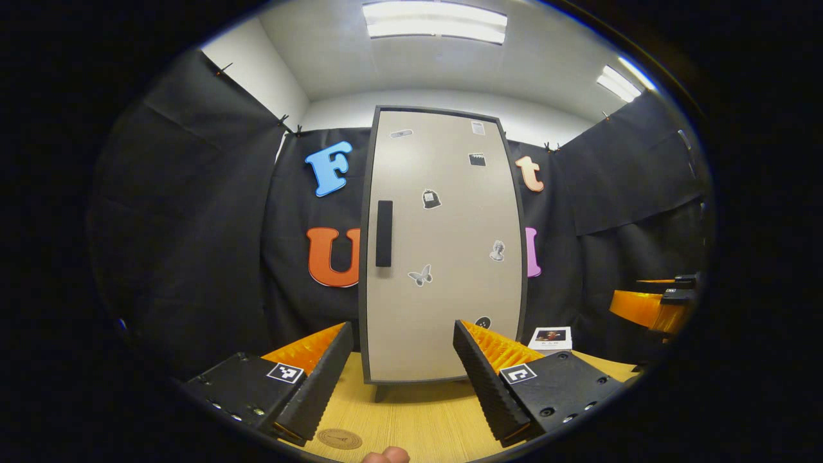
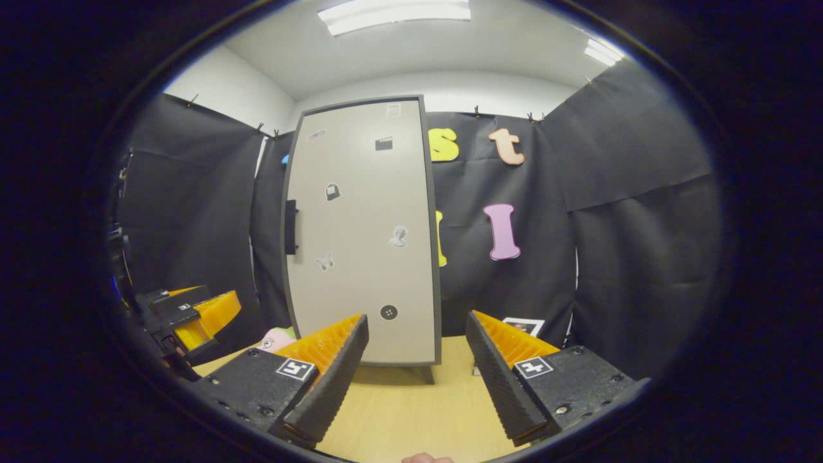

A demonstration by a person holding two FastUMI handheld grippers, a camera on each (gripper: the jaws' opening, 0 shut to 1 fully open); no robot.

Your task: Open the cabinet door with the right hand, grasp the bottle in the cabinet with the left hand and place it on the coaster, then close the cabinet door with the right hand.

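Cabinet door (image 1: 443,251) stands closed ahead of both open tools, seemingly untouched.

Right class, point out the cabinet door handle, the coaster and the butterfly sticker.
door handle (image 1: 384,233), left gripper view, middle of the black bar
coaster (image 1: 339,438), left gripper view, centre of the disc
butterfly sticker (image 1: 420,276), left gripper view, its body

Wooden surface (image 1: 418,424), light yellow, plain grain. White card with small dark picture (image 1: 551,337) lies on surface at right of left gripper view, near back; same card (image 2: 524,326) seen in right gripper view. Pink thing with bit of green (image 2: 278,338) sits low at left of right gripper view, too hidden to tell what. Long ceiling light (image 1: 434,21) bright overhead. Second light (image 1: 618,83) off to right. White wall (image 1: 257,77) above black cloth.
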